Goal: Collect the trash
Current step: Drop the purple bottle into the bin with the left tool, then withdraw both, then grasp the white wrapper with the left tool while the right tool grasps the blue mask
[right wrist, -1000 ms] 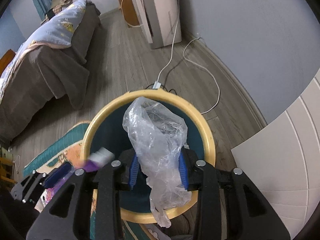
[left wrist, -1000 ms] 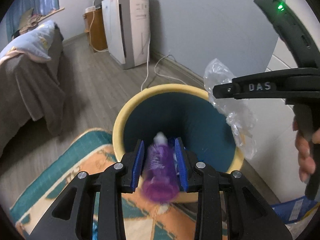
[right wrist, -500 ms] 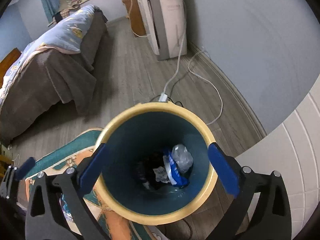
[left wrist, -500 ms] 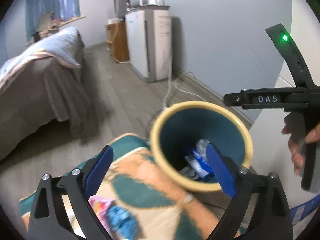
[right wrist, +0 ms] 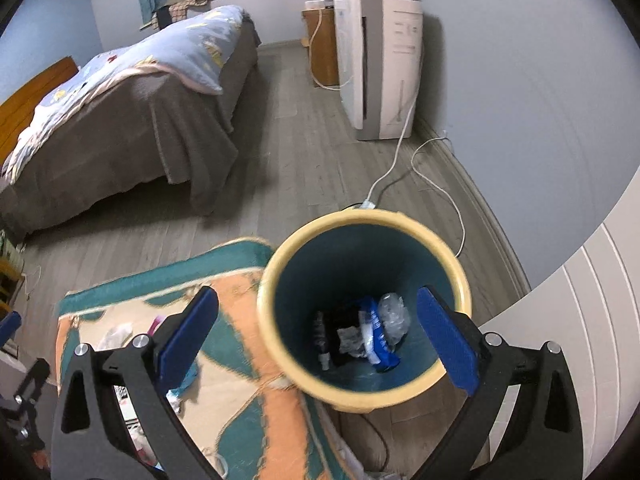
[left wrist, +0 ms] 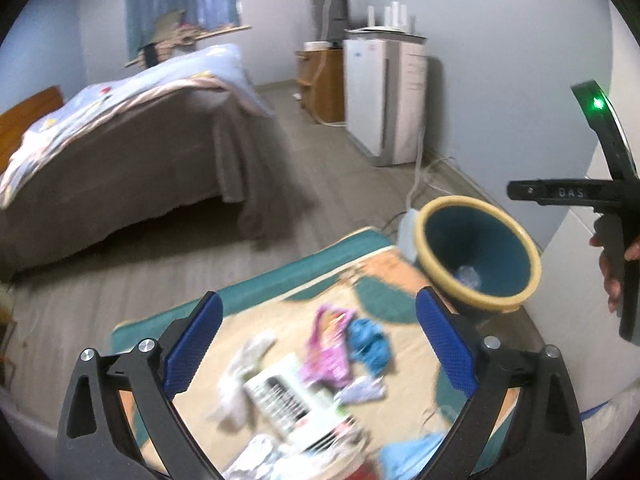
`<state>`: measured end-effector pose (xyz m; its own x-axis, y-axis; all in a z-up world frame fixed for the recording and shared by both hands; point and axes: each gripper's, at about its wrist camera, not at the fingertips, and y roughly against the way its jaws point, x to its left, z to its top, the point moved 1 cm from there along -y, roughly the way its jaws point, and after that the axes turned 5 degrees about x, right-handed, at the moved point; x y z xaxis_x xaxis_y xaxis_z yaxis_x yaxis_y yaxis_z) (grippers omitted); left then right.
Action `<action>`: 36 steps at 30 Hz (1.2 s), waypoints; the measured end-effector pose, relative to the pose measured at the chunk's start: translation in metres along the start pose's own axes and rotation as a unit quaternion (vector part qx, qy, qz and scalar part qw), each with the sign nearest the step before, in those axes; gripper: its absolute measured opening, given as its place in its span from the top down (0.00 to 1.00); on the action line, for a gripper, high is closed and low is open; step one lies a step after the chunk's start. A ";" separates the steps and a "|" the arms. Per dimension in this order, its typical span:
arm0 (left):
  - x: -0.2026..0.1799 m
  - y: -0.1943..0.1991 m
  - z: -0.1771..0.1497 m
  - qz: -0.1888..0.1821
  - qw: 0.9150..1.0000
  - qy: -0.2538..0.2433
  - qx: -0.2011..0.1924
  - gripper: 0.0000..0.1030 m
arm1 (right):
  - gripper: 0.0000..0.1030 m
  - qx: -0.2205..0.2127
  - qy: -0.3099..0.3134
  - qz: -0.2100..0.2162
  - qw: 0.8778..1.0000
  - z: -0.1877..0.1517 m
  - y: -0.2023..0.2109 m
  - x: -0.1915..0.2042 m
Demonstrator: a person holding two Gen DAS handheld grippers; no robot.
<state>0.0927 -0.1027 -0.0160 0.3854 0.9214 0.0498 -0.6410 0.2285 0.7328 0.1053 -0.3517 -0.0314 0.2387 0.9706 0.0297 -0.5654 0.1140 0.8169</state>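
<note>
Both tongs spread wide, nothing between the pads: left gripper [left wrist: 316, 336] above the litter [left wrist: 320, 364] strewn on the patterned rug [left wrist: 280, 288], right gripper [right wrist: 318, 330] above the yellow-rimmed bin [right wrist: 280, 280]. Crumpled wrappers [right wrist: 372, 336] down inside the bin, beside the rug's edge.

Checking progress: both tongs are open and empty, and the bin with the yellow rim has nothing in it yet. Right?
Not quite. Both tongs are open and empty, but the bin already holds trash: a clear plastic bag and a blue wrapper, seen in the right wrist view.
</note>
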 end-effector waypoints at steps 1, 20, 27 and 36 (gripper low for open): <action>0.009 0.006 -0.007 0.002 1.000 0.011 0.003 0.07 | 0.06 0.001 0.008 -0.001 1.000 -0.004 0.002 0.008; 0.043 0.015 -0.110 0.031 0.997 0.022 0.066 0.07 | 0.06 0.090 0.052 0.007 0.995 -0.116 -0.014 0.100; 0.041 0.013 -0.121 0.029 0.996 0.000 0.080 0.07 | 0.06 0.136 0.027 0.014 0.990 -0.147 -0.030 0.101; 0.043 0.008 -0.128 0.013 0.995 -0.003 0.099 0.07 | 0.44 0.194 0.050 0.032 0.979 -0.177 -0.053 0.123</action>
<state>0.0188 -0.0213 -0.0951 0.3753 0.9239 0.0741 -0.5070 0.1378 0.8508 0.0246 -0.2009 -0.1729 0.1222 0.9914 0.0473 -0.2289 -0.0182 0.9733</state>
